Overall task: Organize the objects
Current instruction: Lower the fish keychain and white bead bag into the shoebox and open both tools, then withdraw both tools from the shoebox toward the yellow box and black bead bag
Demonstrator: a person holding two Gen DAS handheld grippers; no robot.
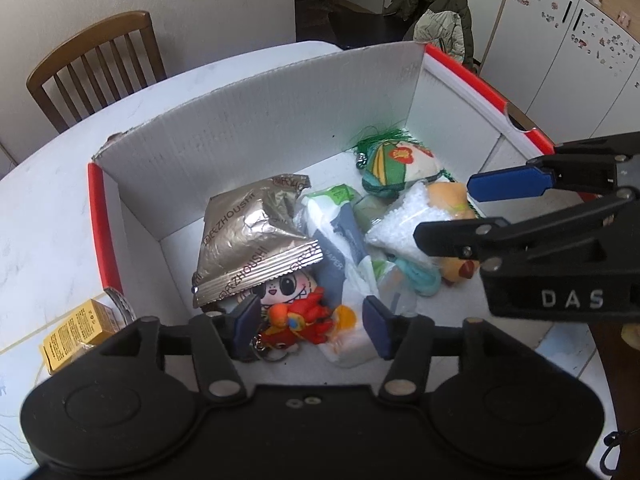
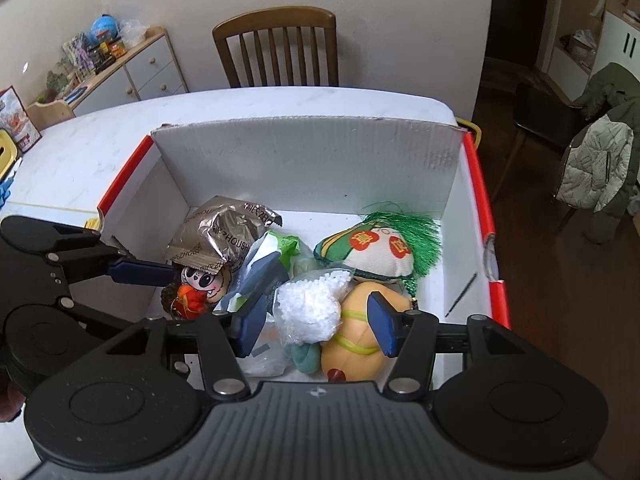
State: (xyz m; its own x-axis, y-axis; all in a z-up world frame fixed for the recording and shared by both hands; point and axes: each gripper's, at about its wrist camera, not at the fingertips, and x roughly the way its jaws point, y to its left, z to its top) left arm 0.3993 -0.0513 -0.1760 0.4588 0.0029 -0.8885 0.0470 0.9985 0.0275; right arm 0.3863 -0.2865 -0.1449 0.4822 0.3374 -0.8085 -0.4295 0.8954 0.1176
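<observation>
A white cardboard box [image 1: 256,144] [image 2: 304,160] with red rims holds the objects. My left gripper [image 1: 312,330] [image 2: 156,295] hangs open at the box's near left, its blue pads either side of a big-eyed doll in red [image 1: 298,312] [image 2: 198,284]. A crumpled foil snack bag [image 1: 248,240] [image 2: 216,236] lies over the doll's head. My right gripper [image 2: 316,322] [image 1: 444,212] stands open over a bag of white beads [image 2: 312,304] [image 1: 400,224] and an orange plush [image 2: 356,340]. Neither gripper holds anything.
A tissue packet [image 1: 340,224] [image 2: 272,264] lies mid-box; a green-tasselled sachet [image 1: 396,164] [image 2: 380,248] sits at the back right. A yellow carton [image 1: 76,328] rests on the white table [image 1: 48,208] left of the box. A wooden chair [image 2: 276,46] stands behind.
</observation>
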